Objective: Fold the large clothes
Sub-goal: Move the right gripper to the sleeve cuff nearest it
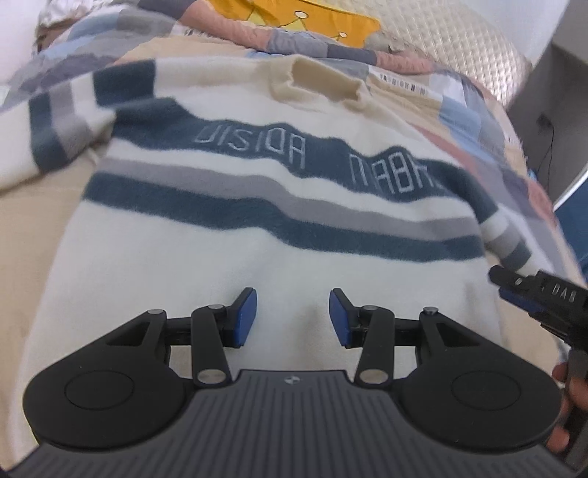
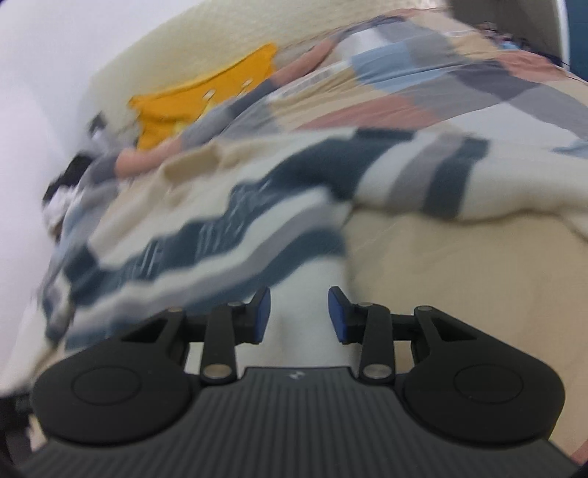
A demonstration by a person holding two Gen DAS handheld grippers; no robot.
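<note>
We see the striped sweater [image 1: 257, 228] lying spread on the bed [image 1: 488, 121]. The left gripper [image 1: 293, 318] hovers over its white lower part, jaws half open, holding nothing. The right gripper [image 2: 299, 316] has jaws partly open around a white fold; whether they grip it we cannot tell.

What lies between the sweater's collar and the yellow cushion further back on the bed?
In the left wrist view, only the patchwork quilt lies between the sweater's collar and the yellow cushion.

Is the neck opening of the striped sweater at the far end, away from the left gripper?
Yes, the beige collar of the striped sweater lies at its far end, beyond the stripes.
</note>
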